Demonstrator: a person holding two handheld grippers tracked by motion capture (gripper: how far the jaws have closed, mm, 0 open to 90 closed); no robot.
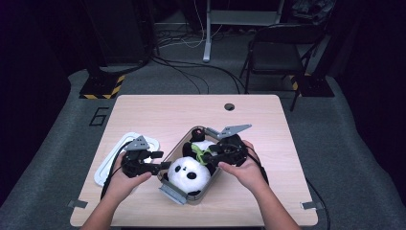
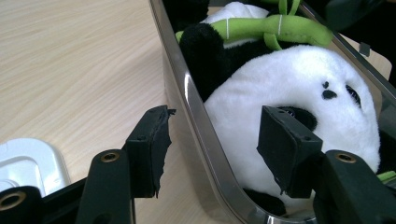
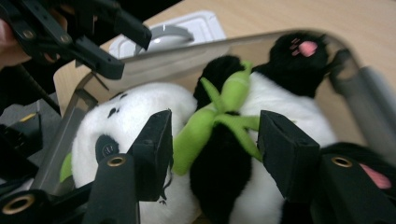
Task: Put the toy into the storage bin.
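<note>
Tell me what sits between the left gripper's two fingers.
In the left gripper view, the metal tray's rim runs up between the left gripper's open fingers, one outside over the table, the other inside against the toy panda's white head.

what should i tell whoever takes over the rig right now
Left tool: open, jaws astride the metal tray's near wall, one outside, one by the panda's head; nothing gripped.
Right tool: open, jaws either side of the green bamboo on the panda's chest; not closed on it.
Panda lies on its back in the tray, mid-table. White lid lies on the table left of the tray.
Done: panda is in the tray.
Left, probably: steady the tray, settle the panda; perhaps fit the lid.
</note>
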